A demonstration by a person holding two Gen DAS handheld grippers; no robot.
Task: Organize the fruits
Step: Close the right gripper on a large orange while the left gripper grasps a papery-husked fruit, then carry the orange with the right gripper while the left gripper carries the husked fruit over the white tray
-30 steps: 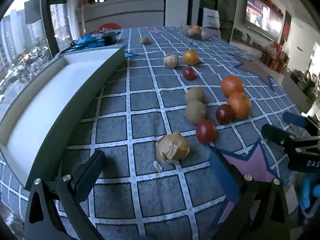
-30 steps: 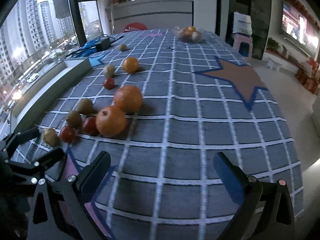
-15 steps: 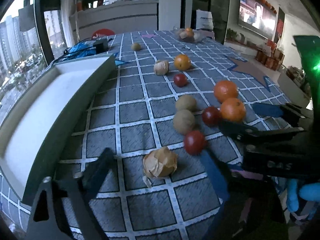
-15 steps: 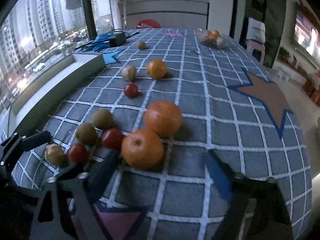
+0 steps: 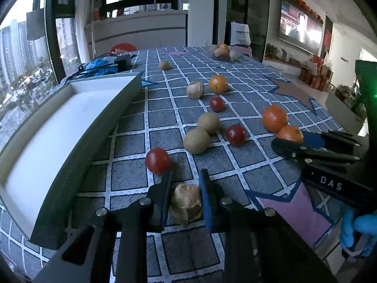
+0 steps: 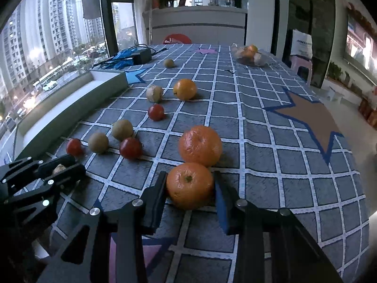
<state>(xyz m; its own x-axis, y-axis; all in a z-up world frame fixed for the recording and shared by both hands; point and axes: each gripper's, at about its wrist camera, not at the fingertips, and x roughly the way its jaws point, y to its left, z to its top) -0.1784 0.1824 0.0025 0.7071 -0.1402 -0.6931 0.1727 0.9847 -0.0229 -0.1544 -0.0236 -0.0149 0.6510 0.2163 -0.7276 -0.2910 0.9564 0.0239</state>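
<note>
closing in half a second, both grippers have gone from wide open to clamped on fruit. the left gripper now pinches the papery tan fruit at the near edge of the checked tablecloth, a red tomato just beyond its left finger. the right gripper squeezes the near orange, which touches a second orange behind. likely next: lifting both toward the white tray at far left.
</note>
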